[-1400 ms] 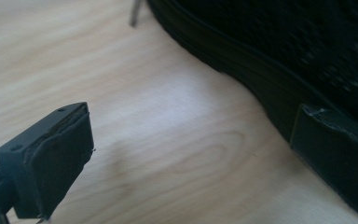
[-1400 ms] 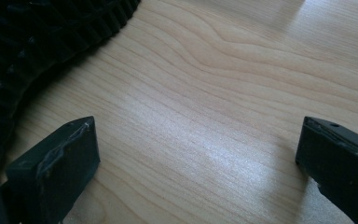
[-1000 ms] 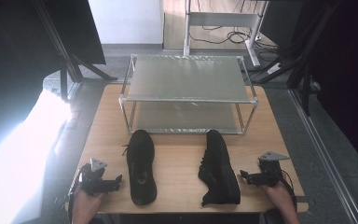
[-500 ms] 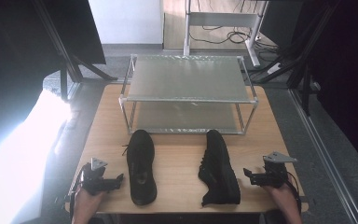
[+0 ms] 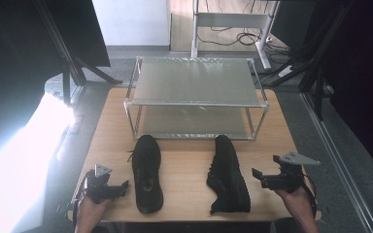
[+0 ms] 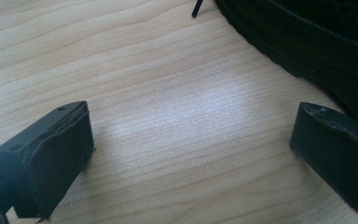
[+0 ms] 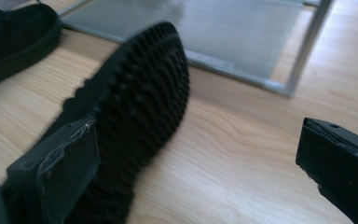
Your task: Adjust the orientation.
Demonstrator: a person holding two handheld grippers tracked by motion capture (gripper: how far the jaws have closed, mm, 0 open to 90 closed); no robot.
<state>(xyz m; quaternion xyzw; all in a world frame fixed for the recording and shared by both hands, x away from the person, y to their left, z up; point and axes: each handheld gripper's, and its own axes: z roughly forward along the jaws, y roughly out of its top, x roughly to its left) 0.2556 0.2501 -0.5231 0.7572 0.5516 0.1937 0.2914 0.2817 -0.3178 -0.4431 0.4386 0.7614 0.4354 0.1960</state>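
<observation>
Two black shoes between our two claws.
Our left claw (image 5: 125,185) and right claw (image 5: 255,174), both spread apart, sit just outside the left shoe (image 5: 147,173) and the tipped right shoe (image 5: 228,174).

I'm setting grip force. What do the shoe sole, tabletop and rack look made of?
Sole: matte black rubber, judging by its moulded lugs. Tabletop: pale wood or wood-look laminate, grain lines with soft sheen. Rack: probably metal tube frame, silvery, with frosted translucent shelves.

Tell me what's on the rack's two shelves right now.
The rack holds nothing on its top shelf. The lower shelf looks bare where it shows, though the top shelf covers much of it. Both black shoes lie on the table in front.
</observation>
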